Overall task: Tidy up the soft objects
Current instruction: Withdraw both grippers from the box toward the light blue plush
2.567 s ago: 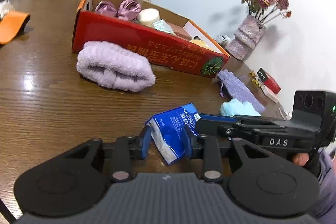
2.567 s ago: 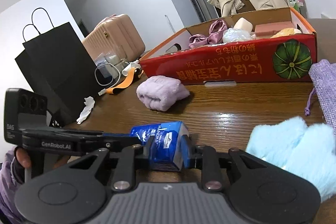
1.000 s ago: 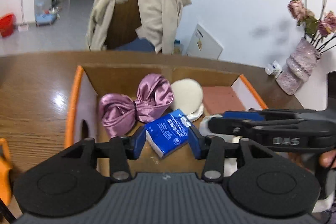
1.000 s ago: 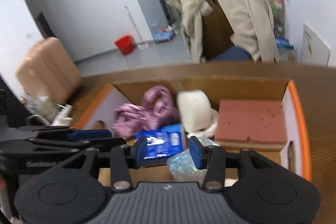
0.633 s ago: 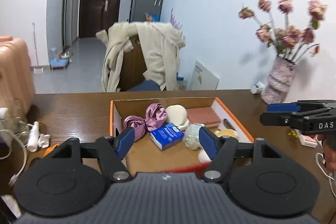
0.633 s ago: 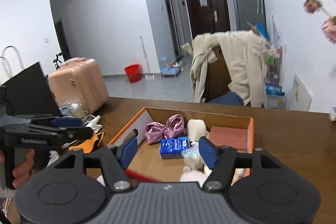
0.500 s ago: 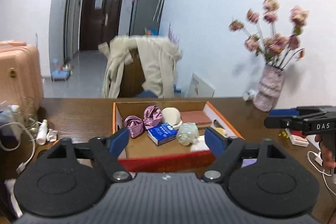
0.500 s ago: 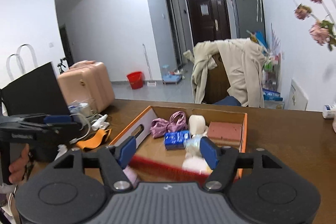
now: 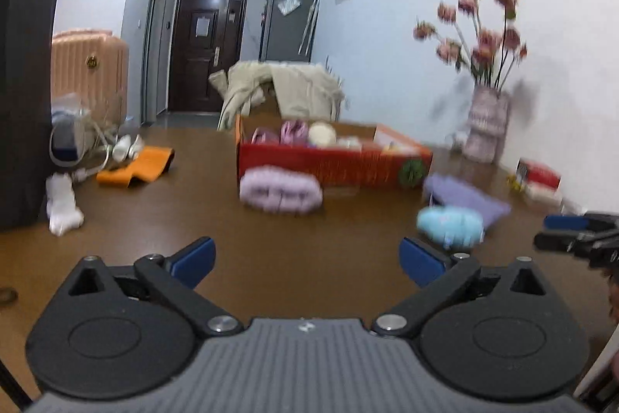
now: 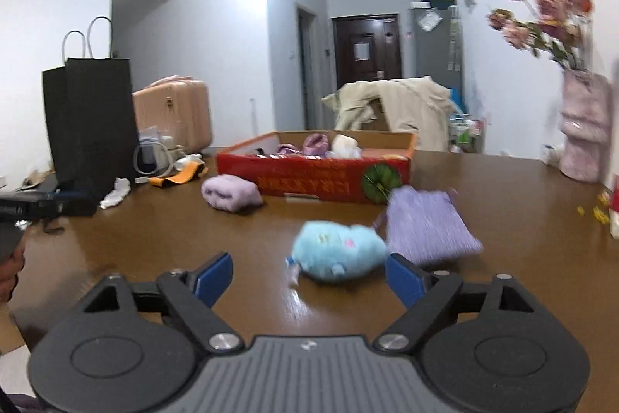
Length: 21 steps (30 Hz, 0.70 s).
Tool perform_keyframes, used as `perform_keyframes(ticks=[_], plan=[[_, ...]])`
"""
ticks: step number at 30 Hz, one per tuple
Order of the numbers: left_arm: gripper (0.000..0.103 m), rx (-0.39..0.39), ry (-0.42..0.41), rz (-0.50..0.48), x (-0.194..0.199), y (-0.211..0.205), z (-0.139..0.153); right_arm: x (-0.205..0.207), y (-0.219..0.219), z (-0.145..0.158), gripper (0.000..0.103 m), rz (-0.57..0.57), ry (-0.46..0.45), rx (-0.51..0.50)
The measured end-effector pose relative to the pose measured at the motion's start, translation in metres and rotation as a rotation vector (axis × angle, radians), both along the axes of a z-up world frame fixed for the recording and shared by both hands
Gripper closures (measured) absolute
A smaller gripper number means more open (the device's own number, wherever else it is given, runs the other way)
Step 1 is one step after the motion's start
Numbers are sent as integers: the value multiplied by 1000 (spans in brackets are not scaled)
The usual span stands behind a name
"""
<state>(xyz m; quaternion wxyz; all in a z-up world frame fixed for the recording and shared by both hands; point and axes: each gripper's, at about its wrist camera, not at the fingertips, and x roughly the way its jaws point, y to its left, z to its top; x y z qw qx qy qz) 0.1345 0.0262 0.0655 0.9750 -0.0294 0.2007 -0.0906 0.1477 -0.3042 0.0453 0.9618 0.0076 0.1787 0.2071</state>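
Brown table [image 10: 522, 258] — red box [image 10: 313, 186], its yellow lettering blurred, unreadable.

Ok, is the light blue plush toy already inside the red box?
No, the light blue plush toy lies on the wooden table, out in front of the red box and beside the purple pouch.

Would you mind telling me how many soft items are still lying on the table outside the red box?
3: lilac towel before the red box, blue plush nearest, purple pouch beside it. Others may be out of view.
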Motion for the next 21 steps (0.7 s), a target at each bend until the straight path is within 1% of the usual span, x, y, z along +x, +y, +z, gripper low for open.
perform_keyframes(ticks=[2,3,6,9,11,15,18,20,21], plan=[[0,36,38,-16,3,-7,-10,-5,0,-6,15,-29,-12,14],[0,50,49,-19,6,-10,-12,-6,0,-8,14,-27,-17,6],[0,62,34,-21,7,-12,-14,-5,-1,-7,14,-17,-12,-6],[0,39,42,-24,8,-12,-16,-1,-2,-7,14,-26,-6,11],[0,42,49,-24,10,-15,-18,1,-2,-8,14,-28,-2,16],[0,44,55,-31,21,-20,-15,10,-2,-7,14,-50,8,-8],[0,47,51,-55,41,-27,-7,25,-9,-4,15,-53,22,-3],[0,21,69,-91,58,-34,-3,40,-13,-1,16,-38,63,19],[0,-3,90,-121,69,-38,0,49,-15,0,19,-23,90,39]])
